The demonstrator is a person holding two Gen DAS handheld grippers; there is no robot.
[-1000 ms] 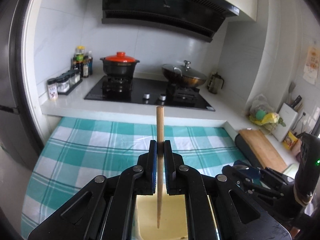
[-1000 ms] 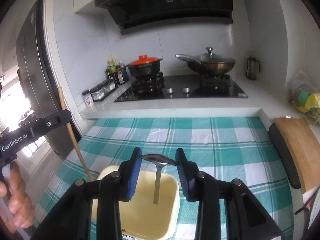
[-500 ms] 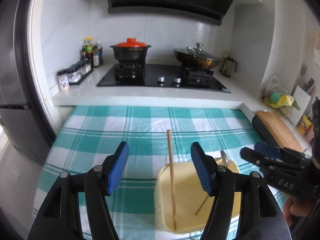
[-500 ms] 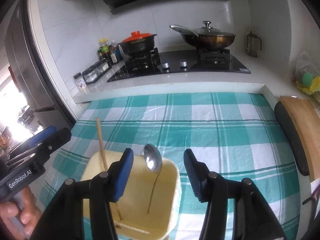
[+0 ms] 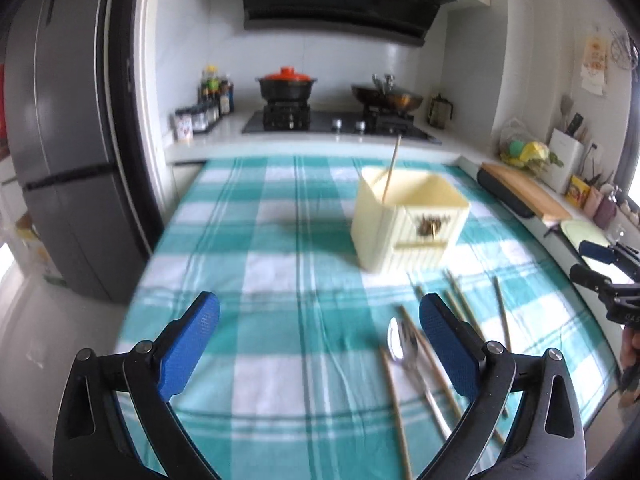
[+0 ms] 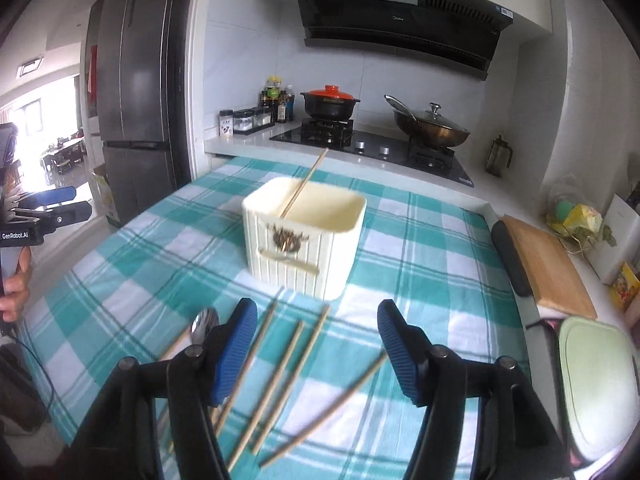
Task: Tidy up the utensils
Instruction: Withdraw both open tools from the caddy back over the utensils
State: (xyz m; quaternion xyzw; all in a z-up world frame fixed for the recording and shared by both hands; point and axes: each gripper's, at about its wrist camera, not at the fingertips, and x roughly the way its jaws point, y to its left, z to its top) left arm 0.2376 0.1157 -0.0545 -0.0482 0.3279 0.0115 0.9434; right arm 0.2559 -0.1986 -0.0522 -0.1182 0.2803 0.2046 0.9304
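Claws: your left claw (image 5: 319, 338) and right claw (image 6: 317, 338) have just been opening, empty, above loose chopsticks (image 6: 280, 376); one chopstick (image 6: 304, 183) leans in the holder (image 6: 304, 236).

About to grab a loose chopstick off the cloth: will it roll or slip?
The chopsticks look thin, round and stiff, so one may roll if nudged. Lying flat on the cloth, it is probably hard to pinch. Crossing neighbours may shift too.

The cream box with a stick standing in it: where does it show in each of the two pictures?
Left wrist view: the cream box sits right of centre, on the checked cloth.
Right wrist view: the same box is near the centre.
Shared landmark: the red-lidded pot on the stove behind it.
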